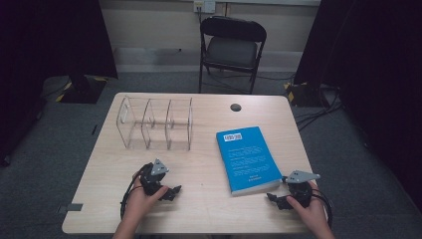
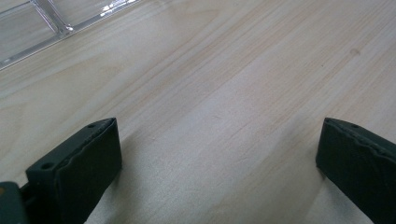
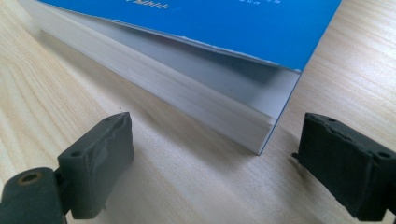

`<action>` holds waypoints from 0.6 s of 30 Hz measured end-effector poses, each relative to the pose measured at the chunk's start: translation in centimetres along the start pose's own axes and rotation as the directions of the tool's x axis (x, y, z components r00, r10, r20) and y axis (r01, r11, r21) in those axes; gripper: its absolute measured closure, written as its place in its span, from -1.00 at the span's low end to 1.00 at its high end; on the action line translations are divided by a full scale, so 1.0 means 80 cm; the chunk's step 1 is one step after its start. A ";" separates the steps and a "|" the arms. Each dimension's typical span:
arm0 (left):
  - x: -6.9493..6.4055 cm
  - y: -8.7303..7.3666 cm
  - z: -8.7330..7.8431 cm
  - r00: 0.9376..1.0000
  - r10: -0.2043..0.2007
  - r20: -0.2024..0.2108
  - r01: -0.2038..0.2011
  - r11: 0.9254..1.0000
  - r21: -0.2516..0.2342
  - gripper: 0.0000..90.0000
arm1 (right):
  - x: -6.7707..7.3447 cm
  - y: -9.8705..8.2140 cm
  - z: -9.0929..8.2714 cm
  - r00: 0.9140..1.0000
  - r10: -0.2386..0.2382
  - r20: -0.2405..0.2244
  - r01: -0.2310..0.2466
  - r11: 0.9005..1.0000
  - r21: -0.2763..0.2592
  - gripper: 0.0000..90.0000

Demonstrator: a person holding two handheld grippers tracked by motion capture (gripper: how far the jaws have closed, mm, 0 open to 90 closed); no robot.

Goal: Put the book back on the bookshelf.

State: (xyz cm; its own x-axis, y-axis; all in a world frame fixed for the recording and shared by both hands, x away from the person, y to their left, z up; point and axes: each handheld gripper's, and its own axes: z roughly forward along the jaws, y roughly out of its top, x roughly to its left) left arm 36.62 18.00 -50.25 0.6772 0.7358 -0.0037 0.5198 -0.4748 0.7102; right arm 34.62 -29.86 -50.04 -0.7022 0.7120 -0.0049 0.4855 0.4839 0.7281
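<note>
Both grippers rest low on the wooden table (image 1: pixel 199 164), near its front edge, each in one of the person's hands. The left gripper (image 1: pixel 174 191) sits toward the front left corner with its jaws spread wide; in the left gripper view (image 2: pixel 219 154) nothing lies between them but bare wood, and they grip nothing. The right gripper (image 1: pixel 272 198) sits toward the front right corner, its jaws just as wide. In the right gripper view (image 3: pixel 215 154) they frame the near corner of a blue paperback book (image 3: pixel 243 28), whose page block faces the camera and whose cover curls up a little at that corner. The pads stand just short of the book, not touching it.

The book (image 1: pixel 247 158) lies flat on the right half of the table, back cover up, its barcode label toward the far edge. A clear acrylic organiser (image 1: pixel 155 123) with three upright compartments stands near the far left corner; every compartment holds nothing. Its base shows at the top left of the left gripper view (image 2: pixel 42 28). A small dark round cap (image 1: pixel 235 107) sits near the far edge.
</note>
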 end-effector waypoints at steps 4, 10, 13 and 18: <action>0.000 0.000 0.000 1.000 -0.002 -0.001 0.002 1.000 -0.002 -1.00 | 0.000 0.000 0.000 1.000 -0.001 -0.001 0.001 1.000 0.000 -0.79; -0.008 0.002 0.001 1.000 -0.015 -0.005 0.016 1.000 0.007 -1.00 | -0.001 0.002 0.001 1.000 0.000 0.004 0.000 1.000 0.003 -0.78; -0.020 0.014 0.001 1.000 -0.009 0.004 0.009 0.997 0.079 -0.98 | -0.002 0.002 0.002 1.000 0.003 -0.001 -0.003 1.000 -0.001 -0.74; -0.039 0.027 0.008 0.999 0.028 0.043 -0.032 0.997 0.072 -0.67 | -0.008 0.002 0.001 1.000 -0.003 -0.002 0.003 1.000 -0.013 -0.62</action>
State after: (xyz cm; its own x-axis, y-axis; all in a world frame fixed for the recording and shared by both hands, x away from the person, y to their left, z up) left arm 35.91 14.38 -49.15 0.7136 0.7004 -0.0140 0.5345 -0.5315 0.6571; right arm 35.20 -30.18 -49.95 -0.7047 0.7095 -0.0051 0.4768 0.4788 0.7371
